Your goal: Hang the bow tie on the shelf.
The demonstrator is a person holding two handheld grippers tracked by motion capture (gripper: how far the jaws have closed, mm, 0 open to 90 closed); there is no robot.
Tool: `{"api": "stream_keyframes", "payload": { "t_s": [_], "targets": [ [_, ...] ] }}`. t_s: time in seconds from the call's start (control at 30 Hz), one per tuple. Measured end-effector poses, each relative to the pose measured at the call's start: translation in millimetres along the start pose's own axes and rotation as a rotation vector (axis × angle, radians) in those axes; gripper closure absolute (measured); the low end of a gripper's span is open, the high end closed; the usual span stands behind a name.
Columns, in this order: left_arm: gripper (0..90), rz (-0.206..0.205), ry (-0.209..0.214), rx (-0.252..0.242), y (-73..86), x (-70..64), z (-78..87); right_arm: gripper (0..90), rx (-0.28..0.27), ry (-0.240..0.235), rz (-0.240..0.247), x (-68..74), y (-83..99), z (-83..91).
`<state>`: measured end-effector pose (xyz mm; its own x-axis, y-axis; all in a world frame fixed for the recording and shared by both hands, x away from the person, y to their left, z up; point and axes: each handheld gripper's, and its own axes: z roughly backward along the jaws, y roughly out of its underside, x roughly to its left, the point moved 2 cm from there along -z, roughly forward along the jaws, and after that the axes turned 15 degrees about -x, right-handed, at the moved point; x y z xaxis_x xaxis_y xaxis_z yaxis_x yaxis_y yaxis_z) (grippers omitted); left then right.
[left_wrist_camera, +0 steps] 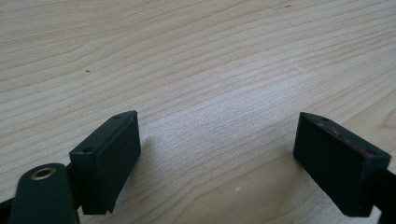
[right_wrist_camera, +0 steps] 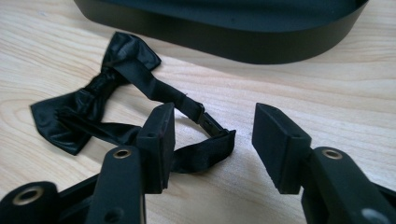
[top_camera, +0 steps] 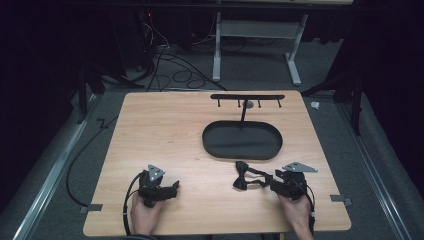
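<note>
The table [top_camera: 165, 130] is a light wood-grain board that carries all items. At its far centre stands a black oval tray [top_camera: 242, 141] with a low upright wall; a thin post rises from the tray's far edge and supports a black hook rail [top_camera: 247, 97] with several small hooks hanging beneath it.

The left hand-held gripper [top_camera: 176, 187] rests at the near left of the table, held by the person's left hand [top_camera: 145, 212]. In the left gripper view its jaws are spread wide apart over bare wood, with nothing between them.

The right hand-held gripper [top_camera: 266, 181] sits at the near right, held by the person's right hand [top_camera: 296, 210], and points left toward the bow tie. In the right gripper view its jaws are spread; the strap loop lies just in front of them, partly between the jaws, and the pads do not press on it.

The black satin bow tie [right_wrist_camera: 93, 100] lies flat on the table, just in front of the tray's near wall and outside it. Its strap [right_wrist_camera: 205, 147] extends from the knot toward the right hand-held gripper and folds back in a loop near the left jaw.
</note>
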<state>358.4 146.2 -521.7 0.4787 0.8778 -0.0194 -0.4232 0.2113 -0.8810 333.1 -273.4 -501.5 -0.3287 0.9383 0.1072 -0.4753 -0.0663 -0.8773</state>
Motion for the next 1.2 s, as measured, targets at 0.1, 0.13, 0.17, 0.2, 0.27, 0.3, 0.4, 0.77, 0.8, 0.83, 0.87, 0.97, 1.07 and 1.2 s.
{"api": "stream_keyframes", "payload": {
  "t_s": [0.1, 0.13, 0.17, 0.2, 0.27, 0.3, 0.4, 0.77, 0.8, 0.83, 0.87, 0.97, 1.07, 1.2],
  "targets": [
    [15.3, 0.000, 0.000, 0.000, 0.0, 0.0, 0.0, 48.9, 0.022, 0.012, -0.001, -1.0, 2.0, -3.3],
    [15.3, 0.000, 0.000, 0.000, 0.0, 0.0, 0.0, 49.0, 0.030, 0.015, -0.004, -1.9, 3.7, -5.0],
    [15.3, 0.000, 0.000, 0.000, 0.0, 0.0, 0.0, 49.6, 0.030, 0.015, -0.004, -1.9, 3.7, -5.0],
    [15.3, 0.000, 0.000, 0.000, 0.0, 0.0, 0.0, 53.6, 0.039, 0.013, -0.001, -2.0, 5.4, -6.2],
    [15.3, 0.000, 0.000, 0.000, 0.0, 0.0, 0.0, 58.0, 0.038, 0.014, 0.010, -1.7, 5.6, -6.1],
    [15.3, 0.000, 0.000, 0.000, 0.0, 0.0, 0.0, 62.7, 0.040, 0.016, 0.021, -1.3, 5.6, -5.9],
    [15.2, 0.000, 0.000, 0.000, 0.0, 0.0, 0.0, 74.3, 0.041, 0.025, 0.051, -1.1, 6.2, -5.3],
    [15.3, 0.000, 0.000, 0.000, 0.0, 0.0, 0.0, 88.3, 0.047, -0.017, 0.058, -8.0, 5.5, -5.7],
    [15.3, 0.000, 0.000, 0.000, 0.0, 0.0, 0.0, 88.3, 0.048, -0.021, 0.058, -9.0, 4.5, -6.1],
    [15.3, 0.000, 0.000, 0.000, 0.0, 0.0, 0.0, 88.4, 0.033, -0.027, 0.061, -11.0, 0.4, -5.6],
    [15.3, 0.000, 0.000, 0.000, 0.0, 0.0, 0.0, 88.4, 0.022, -0.032, 0.060, -11.3, -2.5, -4.8],
    [15.3, 0.000, 0.000, 0.000, 0.0, 0.0, 0.0, 88.4, 0.005, -0.038, 0.070, -10.9, -9.5, -3.0],
    [15.3, 0.000, 0.000, 0.000, 0.0, 0.0, 0.0, 88.4, -0.021, -0.044, 0.089, -10.0, -20.5, -0.3],
    [15.3, 0.000, 0.000, 0.000, 0.0, 0.0, 0.0, 88.4, -0.062, -0.062, 0.092, -11.2, -34.6, 3.8]
  ]
}}
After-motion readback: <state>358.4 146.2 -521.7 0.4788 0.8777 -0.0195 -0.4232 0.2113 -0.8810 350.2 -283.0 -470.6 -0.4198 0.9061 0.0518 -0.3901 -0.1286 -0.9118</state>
